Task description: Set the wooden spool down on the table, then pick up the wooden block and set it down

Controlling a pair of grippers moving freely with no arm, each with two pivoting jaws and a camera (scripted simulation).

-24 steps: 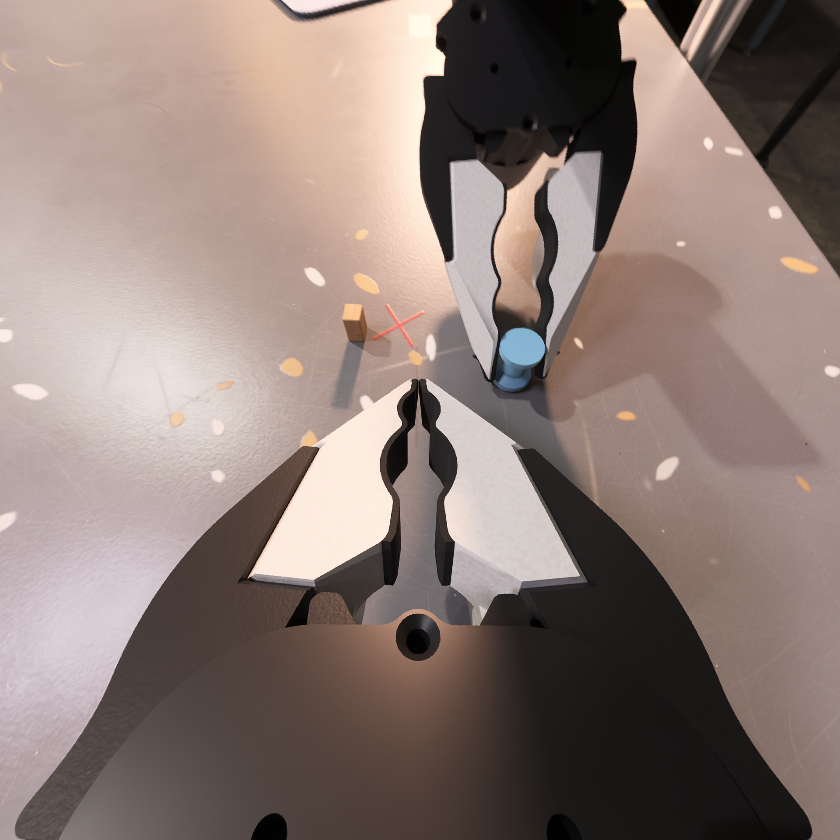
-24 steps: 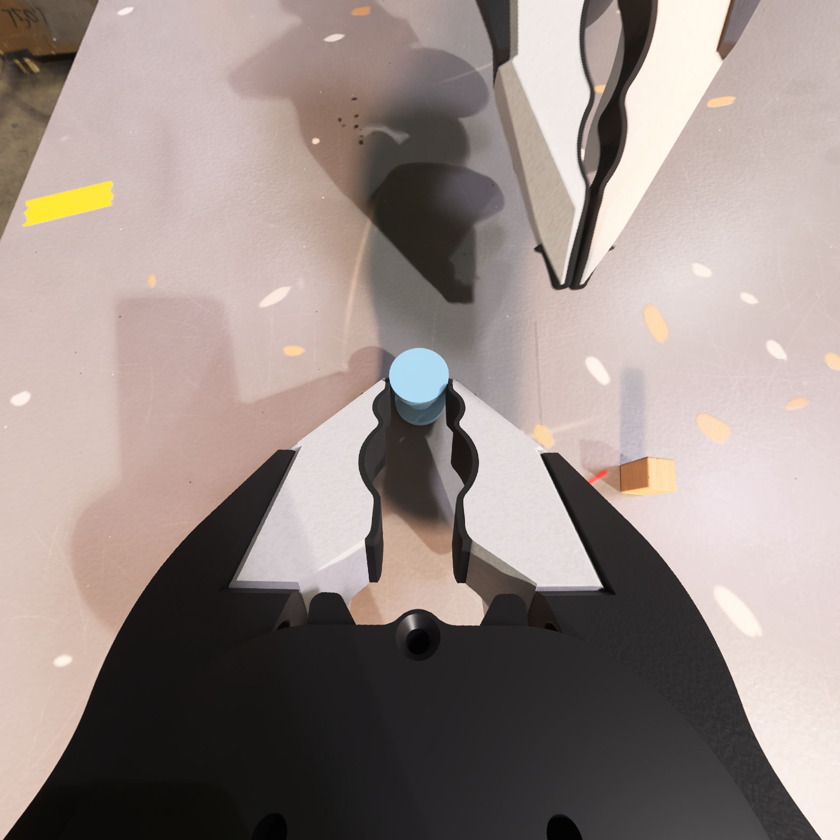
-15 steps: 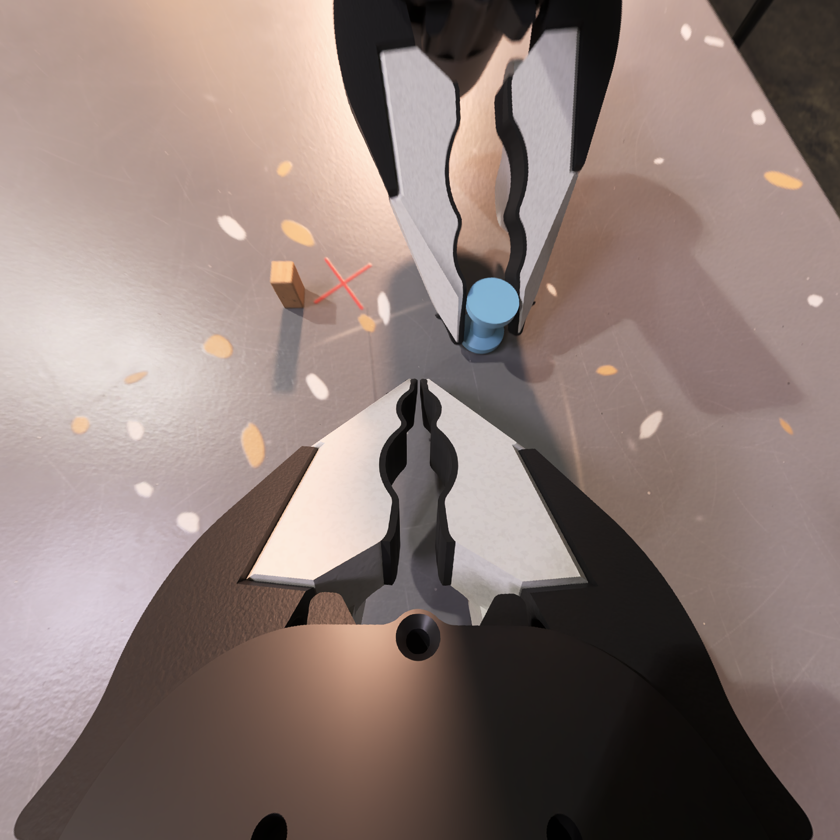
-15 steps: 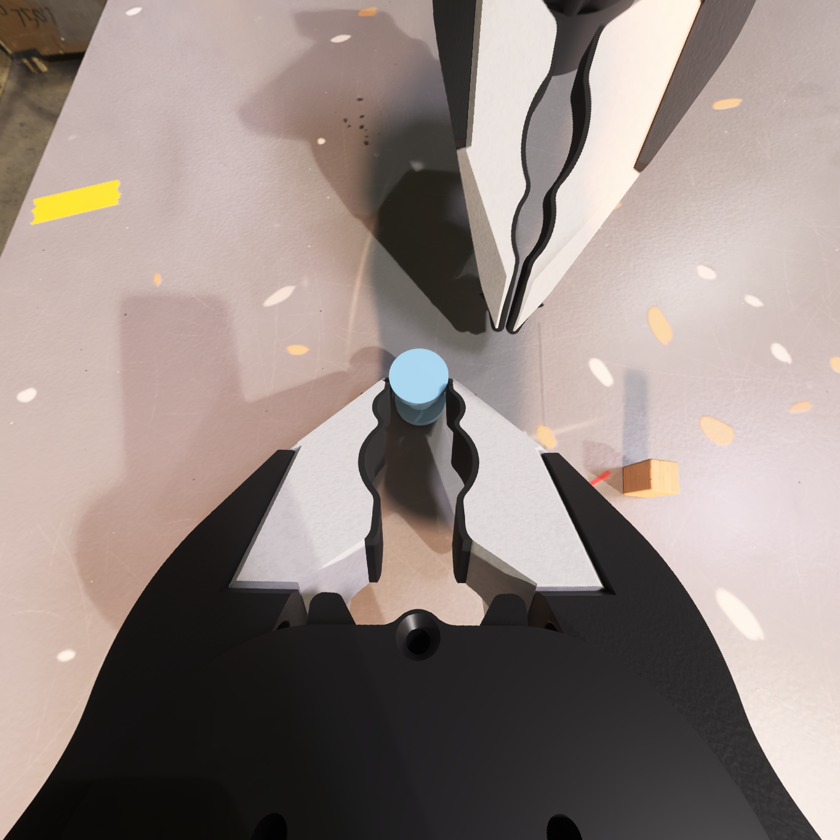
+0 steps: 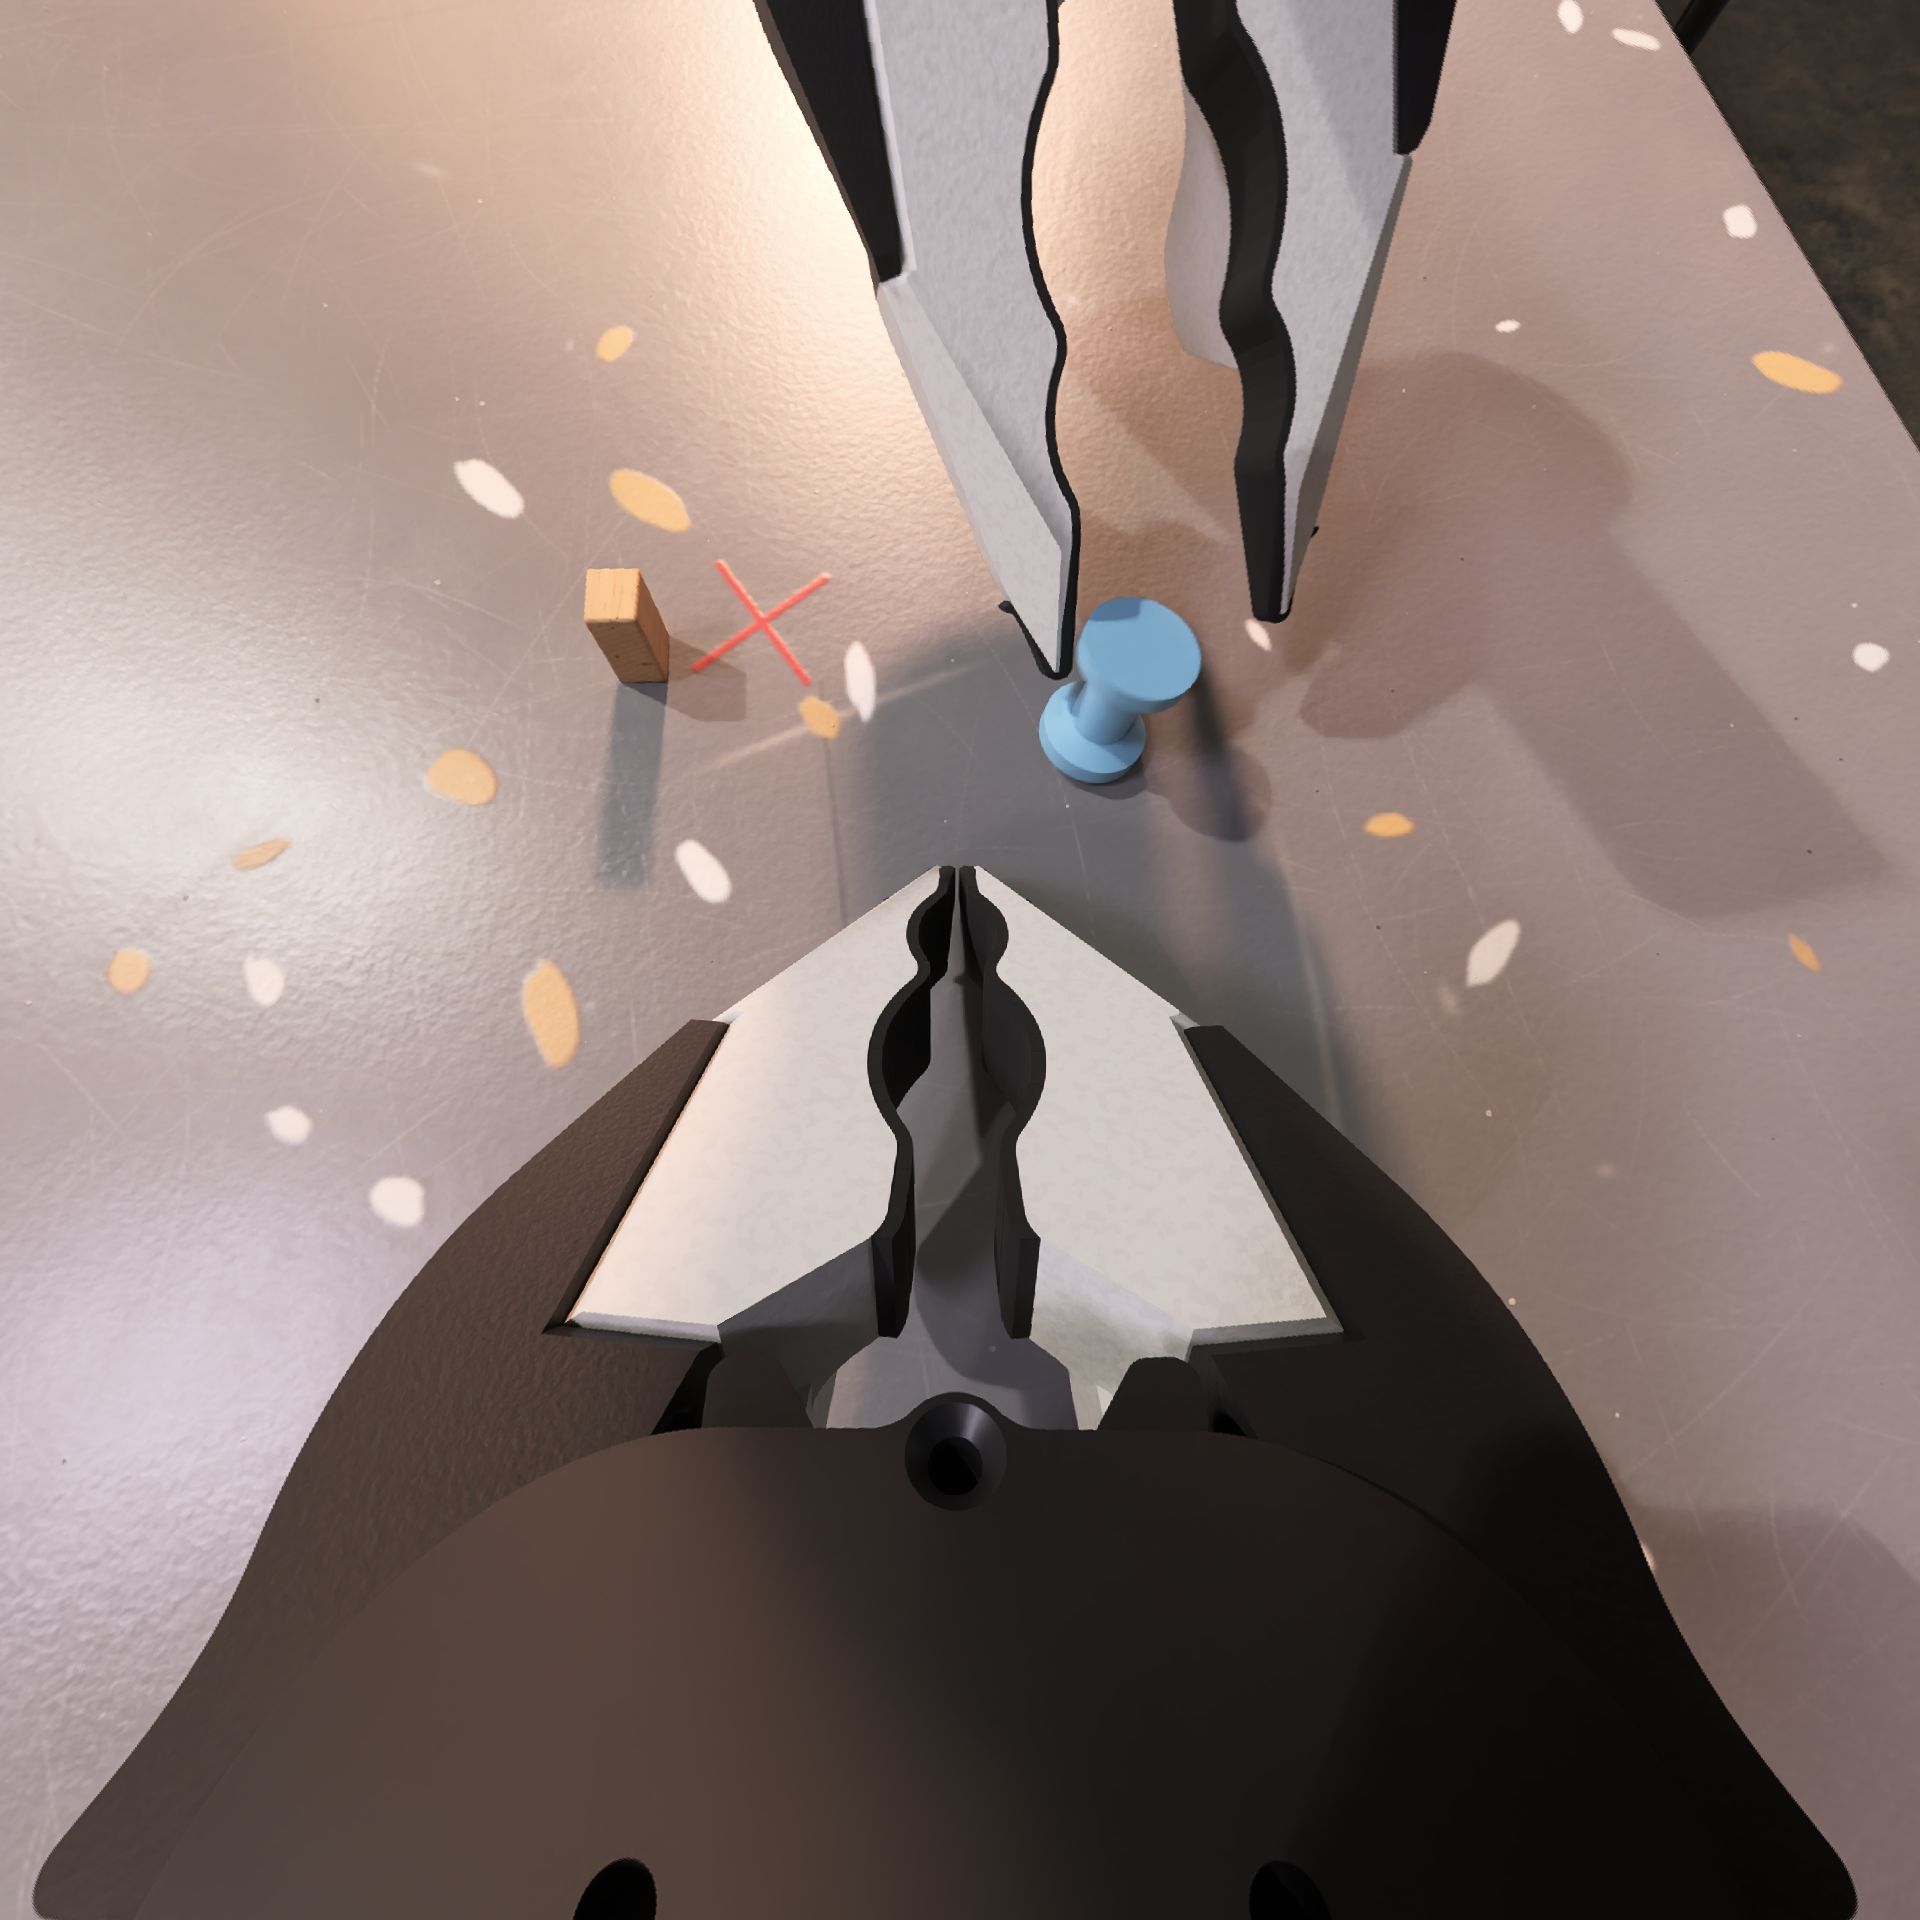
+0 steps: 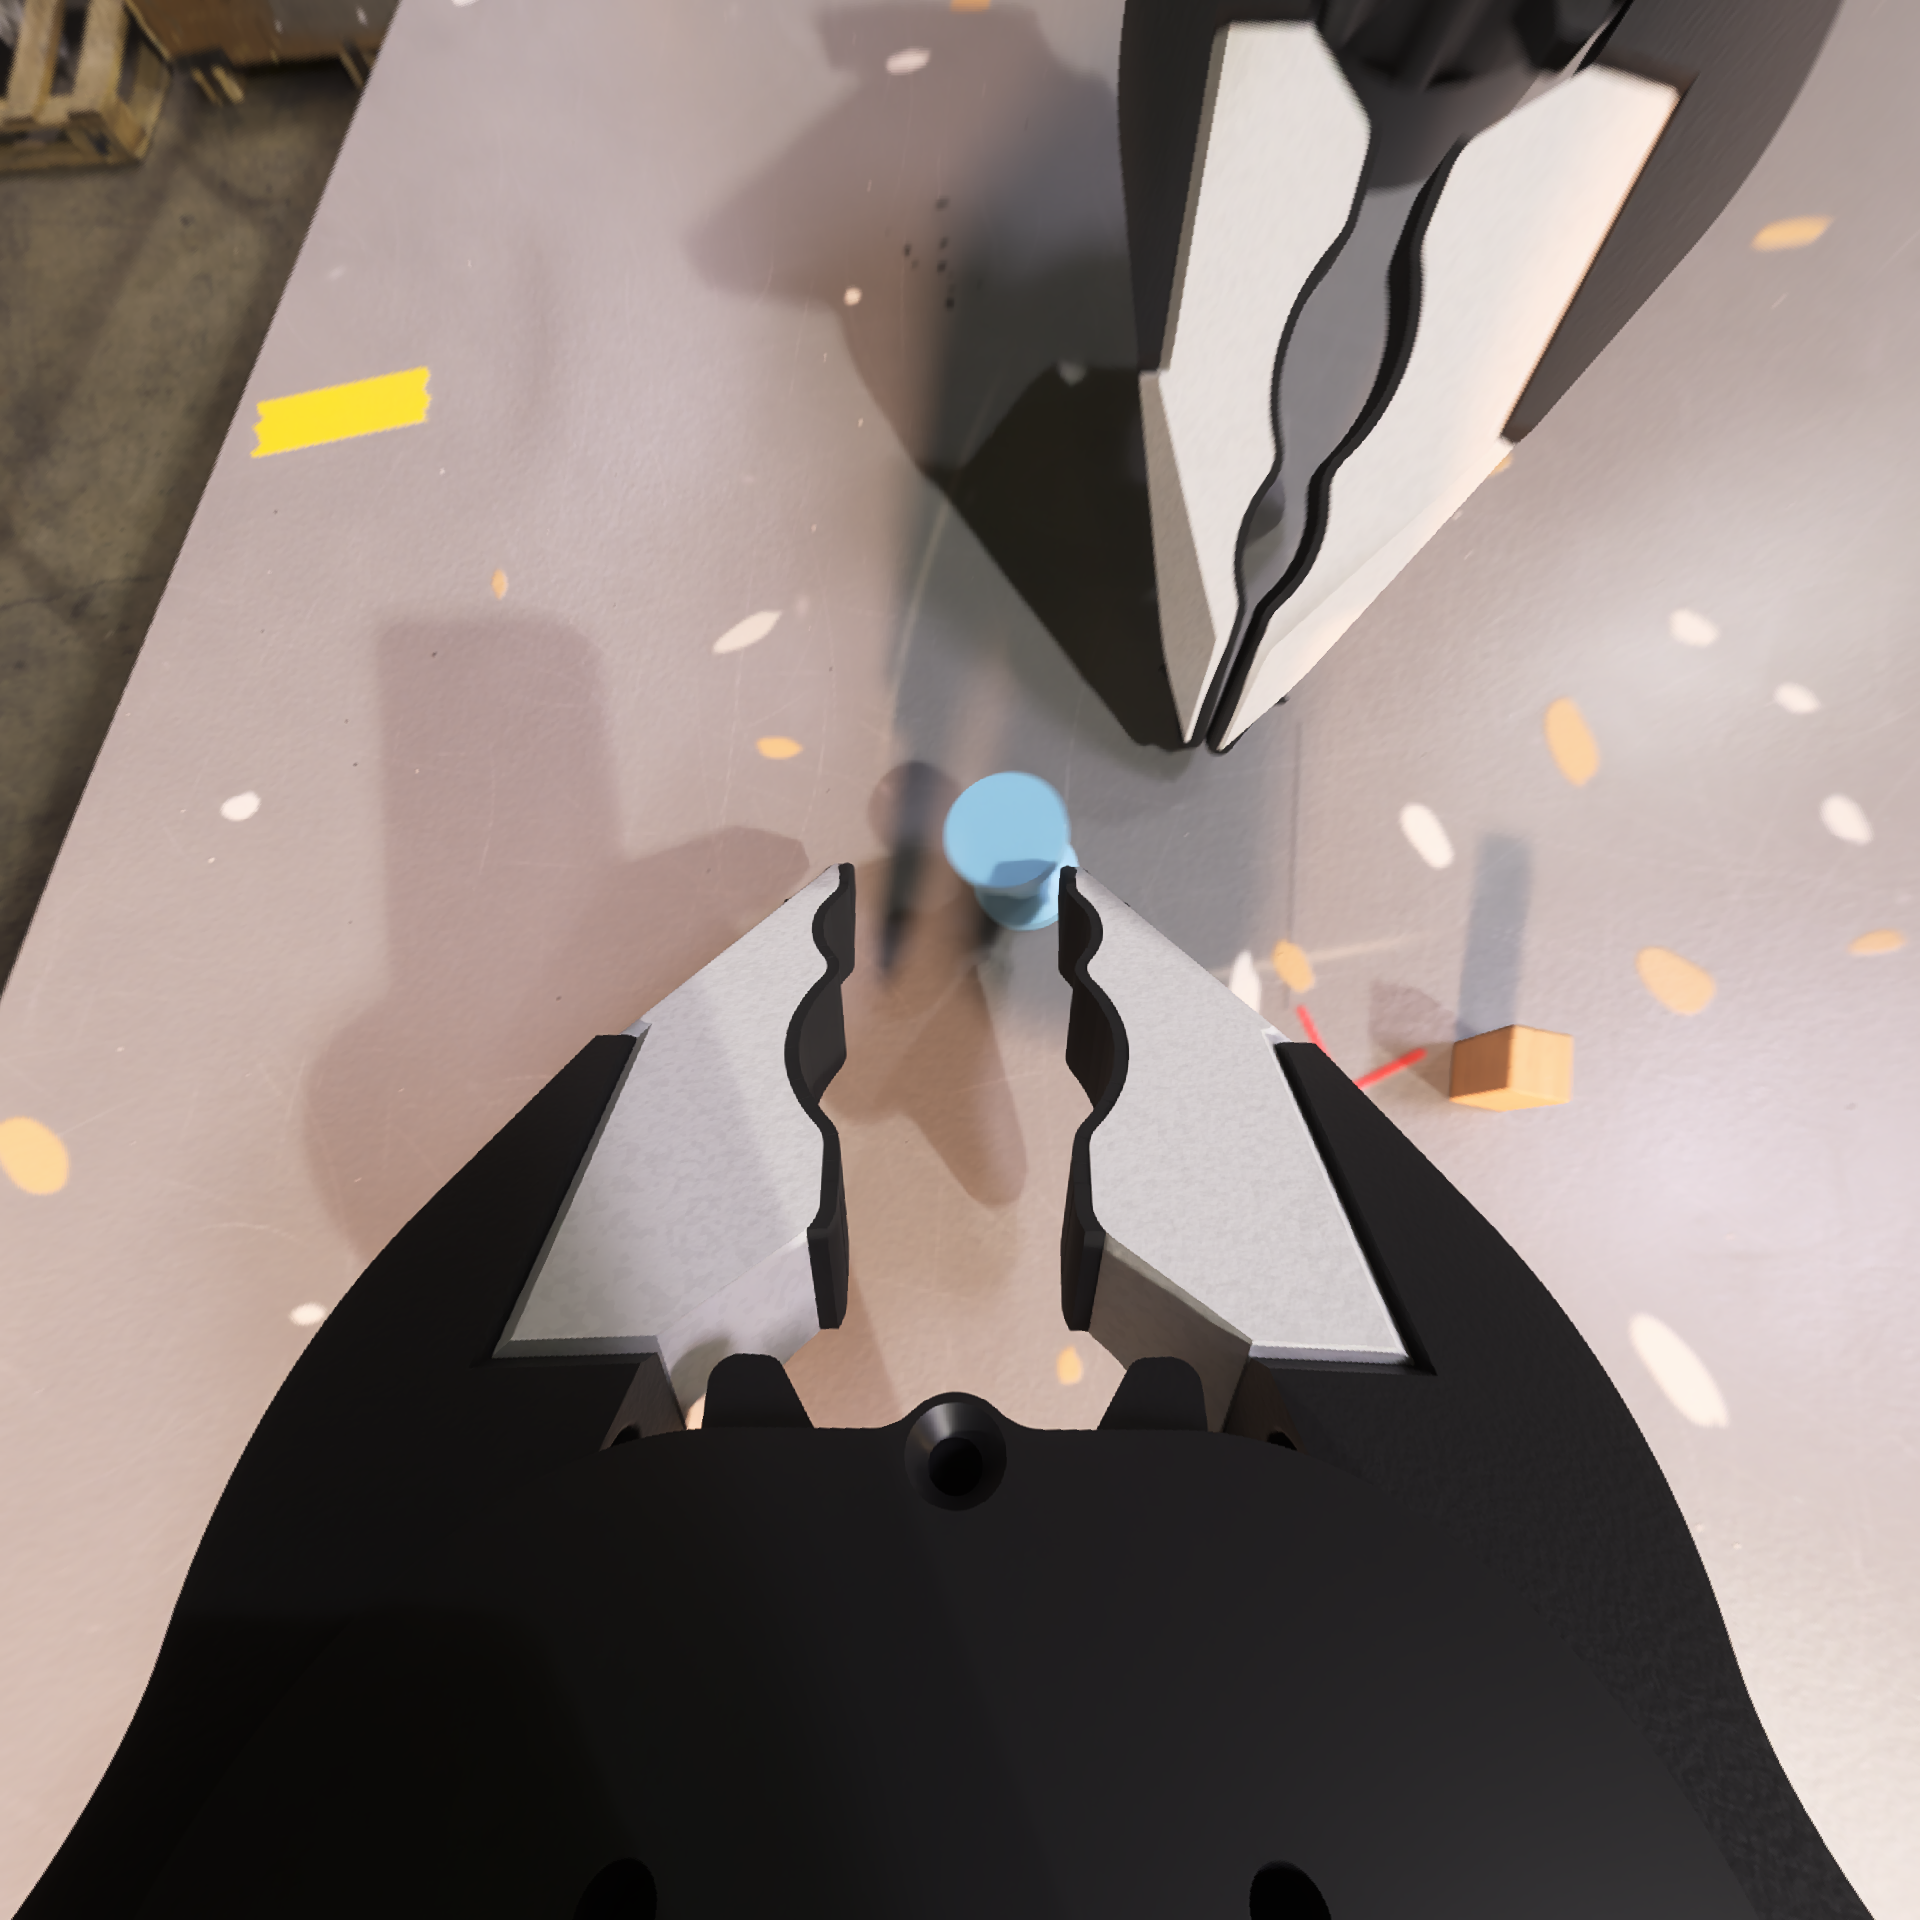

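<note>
The blue spool [image 5: 1117,686] stands on the grey table, leaning a little; it also shows in the right wrist view [image 6: 1006,860]. My right gripper [image 6: 956,883] is open, its fingertips on either side of the spool and apart from it; it shows from the front in the left wrist view [image 5: 1158,623]. My left gripper [image 5: 956,878] is shut and empty, just short of the spool; it shows in the right wrist view [image 6: 1210,732]. The small wooden block [image 5: 625,639] stands upright on the table to the left, also seen in the right wrist view [image 6: 1512,1068].
A red cross mark [image 5: 764,629] lies on the table between the block and the spool. A yellow tape strip [image 6: 343,410] sits near the table's left edge in the right wrist view. Orange and white flecks dot the table. The table's right edge [image 5: 1766,260] runs close by.
My right gripper has opened and let go of the spool, which now stands free on the table. My left gripper has moved closer to the spool, still shut.
</note>
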